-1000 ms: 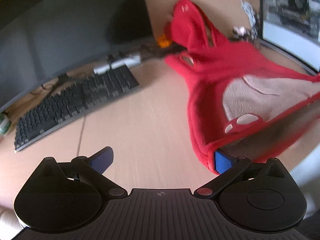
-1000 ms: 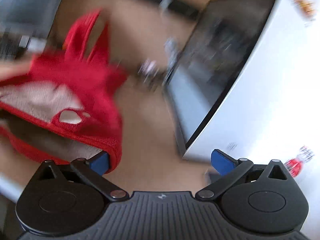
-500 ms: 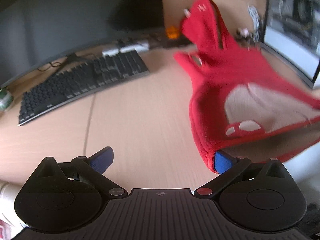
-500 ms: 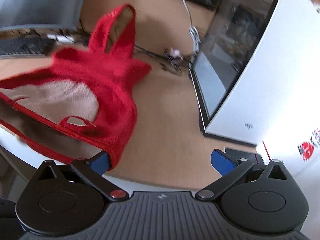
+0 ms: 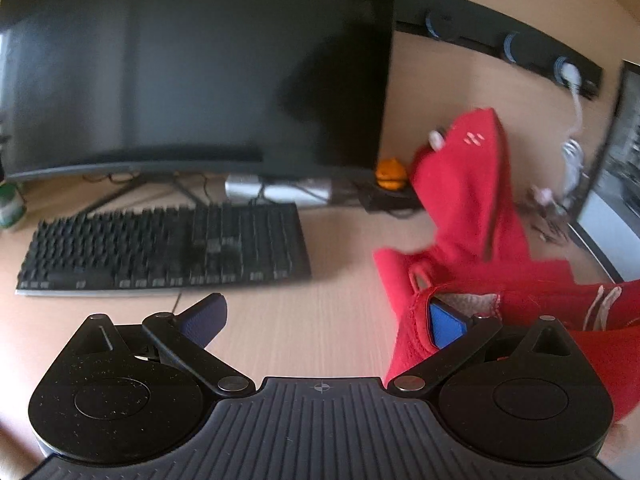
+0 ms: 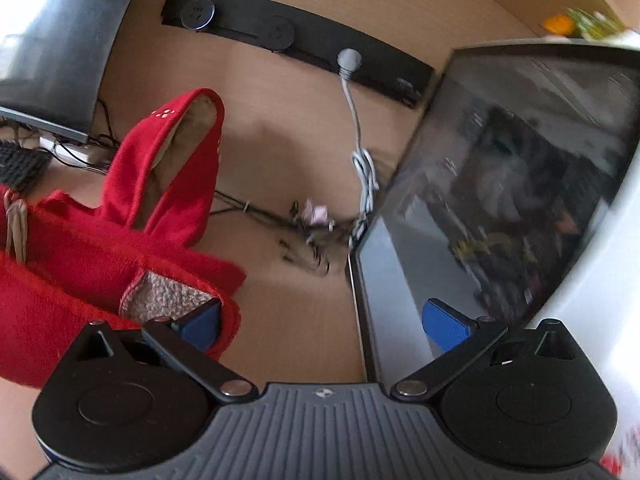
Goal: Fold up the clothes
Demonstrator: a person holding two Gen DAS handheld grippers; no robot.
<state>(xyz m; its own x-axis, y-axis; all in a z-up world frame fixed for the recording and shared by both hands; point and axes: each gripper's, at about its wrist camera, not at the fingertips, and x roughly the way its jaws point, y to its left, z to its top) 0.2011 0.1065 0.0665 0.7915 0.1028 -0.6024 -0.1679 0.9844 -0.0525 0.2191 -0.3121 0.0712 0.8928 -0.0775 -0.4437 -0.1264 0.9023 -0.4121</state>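
A red fleece garment (image 5: 472, 208) with a beige lining lies on the wooden desk, its hood standing up at the back. It also shows in the right wrist view (image 6: 80, 272). My left gripper (image 5: 326, 316) is open; its right finger (image 5: 446, 324) is tucked inside the garment's left edge. My right gripper (image 6: 324, 318) is open; its left finger (image 6: 200, 320) is hooked inside the garment's right edge. The cloth is stretched between the two hooked fingers.
A black keyboard (image 5: 168, 246) and a curved monitor (image 5: 192, 68) stand left of the garment. A second screen (image 6: 492, 208) stands close on the right. Cables (image 6: 362, 168) and small clutter lie behind the garment. An orange object (image 5: 390, 174) sits under the monitor.
Both grippers have moved forward and lower over the desk with the garment hooked on their inner fingers. The hood end has risen and the body has bunched closer to the fingers.
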